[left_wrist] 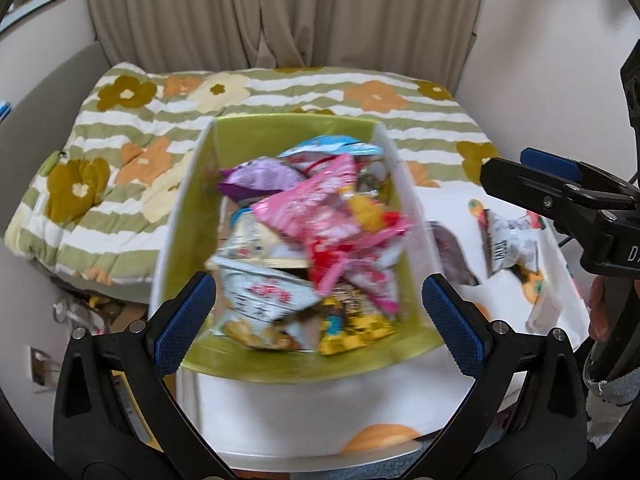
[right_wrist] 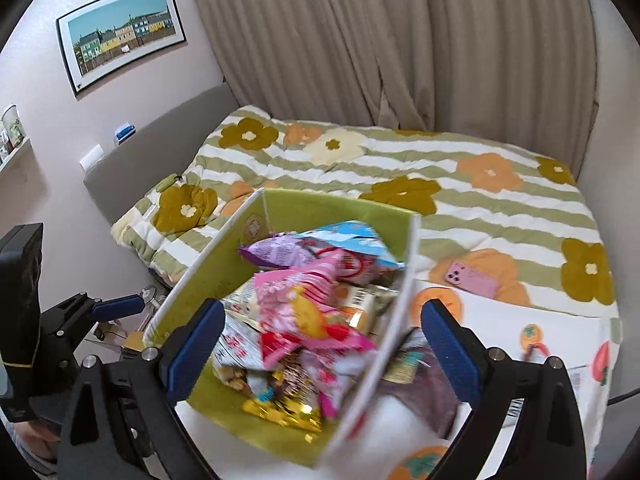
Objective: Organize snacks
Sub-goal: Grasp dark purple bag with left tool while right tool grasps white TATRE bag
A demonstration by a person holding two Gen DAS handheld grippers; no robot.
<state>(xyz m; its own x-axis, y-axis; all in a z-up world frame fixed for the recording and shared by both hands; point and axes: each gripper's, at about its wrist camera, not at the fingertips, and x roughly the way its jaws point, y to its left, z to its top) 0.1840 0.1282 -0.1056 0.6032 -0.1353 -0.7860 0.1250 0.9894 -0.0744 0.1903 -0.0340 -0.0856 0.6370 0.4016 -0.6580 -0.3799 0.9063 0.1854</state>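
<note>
Across the upper half of both views lies a bed with a quilt (left_wrist: 280, 96) of green and white stripes and big flowers, and a beige curtain (right_wrist: 400, 40) hangs behind it. In the lower part of the frames stands a table with a white cloth (left_wrist: 300, 412) printed with orange fruits. On this cloth, in the centre of both pictures, sits the box (left_wrist: 188, 208), green inside and white outside, open at the top. It is filled with snack packets (left_wrist: 320, 240): a pink one lies on top, a purple one and a light blue one are at the far end, and white and yellow ones are at the near end. The packets are blurred, so I cannot read them.

Right of the box in the left wrist view, a white packet (left_wrist: 504, 244) and a dark one (left_wrist: 452, 256) lie on the cloth, outside the box.

The left gripper (left_wrist: 318, 320) stands wide at the bottom of its frame, with nothing between the blue pads; they touch nothing. The right gripper (right_wrist: 322, 344) is wide as well, and the right wall of the box stands between its fingers (right_wrist: 450, 344), but the pads do not press on it.

In the right wrist view, a pink phone (right_wrist: 472, 278) lies on the quilt at the right, and a framed picture (right_wrist: 120, 28) of coloured houses hangs in the upper left.
</note>
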